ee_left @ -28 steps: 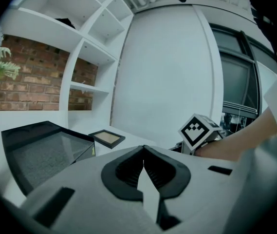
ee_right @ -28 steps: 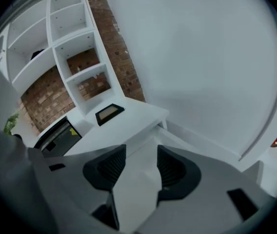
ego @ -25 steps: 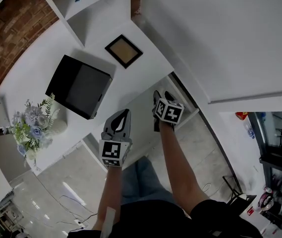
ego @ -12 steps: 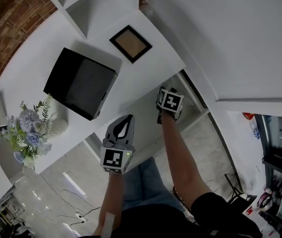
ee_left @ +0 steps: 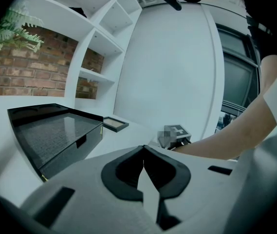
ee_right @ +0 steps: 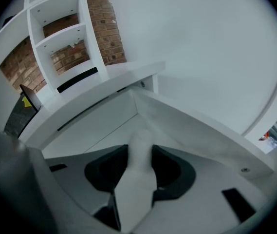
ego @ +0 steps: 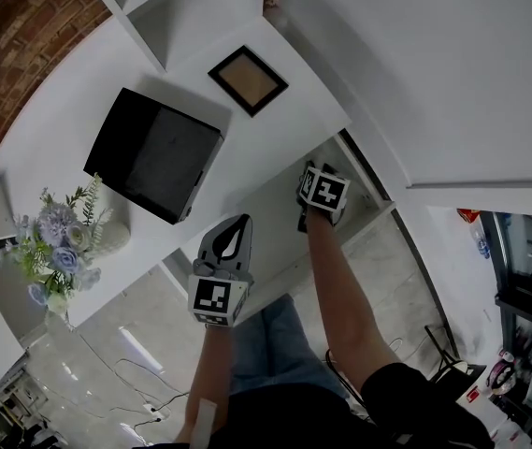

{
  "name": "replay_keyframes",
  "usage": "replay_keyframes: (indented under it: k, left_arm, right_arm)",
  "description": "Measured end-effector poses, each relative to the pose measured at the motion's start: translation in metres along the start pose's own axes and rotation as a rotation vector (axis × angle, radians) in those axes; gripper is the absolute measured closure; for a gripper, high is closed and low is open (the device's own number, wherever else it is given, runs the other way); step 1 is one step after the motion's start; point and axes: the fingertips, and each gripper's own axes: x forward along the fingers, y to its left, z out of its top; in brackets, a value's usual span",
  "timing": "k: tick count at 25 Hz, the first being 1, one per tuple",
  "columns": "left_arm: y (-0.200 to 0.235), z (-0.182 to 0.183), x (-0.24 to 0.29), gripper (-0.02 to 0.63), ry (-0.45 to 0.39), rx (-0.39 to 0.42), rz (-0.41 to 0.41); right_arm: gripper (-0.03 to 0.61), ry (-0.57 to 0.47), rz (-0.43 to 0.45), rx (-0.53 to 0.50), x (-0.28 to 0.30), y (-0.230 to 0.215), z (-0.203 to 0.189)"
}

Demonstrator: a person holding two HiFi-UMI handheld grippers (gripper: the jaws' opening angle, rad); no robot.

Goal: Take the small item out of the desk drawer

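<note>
The white desk's drawer (ego: 267, 209) stands pulled out, and my right gripper (ego: 323, 191) reaches down into it, its marker cube hiding the jaws in the head view. In the right gripper view a small white rounded item (ee_right: 140, 143) sits between the black pads (ee_right: 170, 167) of my right gripper (ee_right: 140, 152). The jaws are closing and the pads touch its sides. The drawer's white walls (ee_right: 192, 128) meet in a corner just beyond it. My left gripper (ego: 236, 224) hovers shut and empty over the desk's front edge, left of the drawer.
On the desktop (ego: 69, 129) lie a black box (ego: 153, 154) and a small framed picture (ego: 248, 79). A vase of blue flowers (ego: 60, 246) stands at the left end. White shelves (ego: 167, 7) rise at the back. The person's knee (ego: 266, 344) is under the drawer.
The right gripper has tipped down into the drawer, so its jaws are hidden under the cube. The left gripper has drawn back slightly toward the person.
</note>
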Motion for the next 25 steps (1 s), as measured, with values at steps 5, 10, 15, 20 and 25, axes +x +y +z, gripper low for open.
replay_keyframes:
  k: [5, 10, 15, 20, 25]
  left_arm:
    - [-0.006, 0.009, -0.001, 0.604, -0.014, 0.008, -0.017]
    - [-0.012, 0.038, -0.006, 0.604, -0.063, 0.032, -0.025]
    - [-0.025, 0.072, -0.019, 0.604, -0.108, 0.065, -0.029]
    - [-0.035, 0.116, -0.034, 0.604, -0.181, 0.118, -0.028]
    - [-0.043, 0.162, -0.051, 0.604, -0.264, 0.164, -0.021]
  right_arm:
    - [0.426, -0.059, 0.010, 0.058, -0.025, -0.002, 0.012]
    - [0.426, -0.170, 0.037, 0.136, -0.076, -0.006, 0.038]
    - [0.426, -0.355, 0.143, 0.168, -0.152, -0.009, 0.076]
    - [0.426, -0.613, 0.283, 0.118, -0.249, -0.002, 0.123]
    - [0.426, -0.819, 0.368, 0.032, -0.336, 0.003, 0.149]
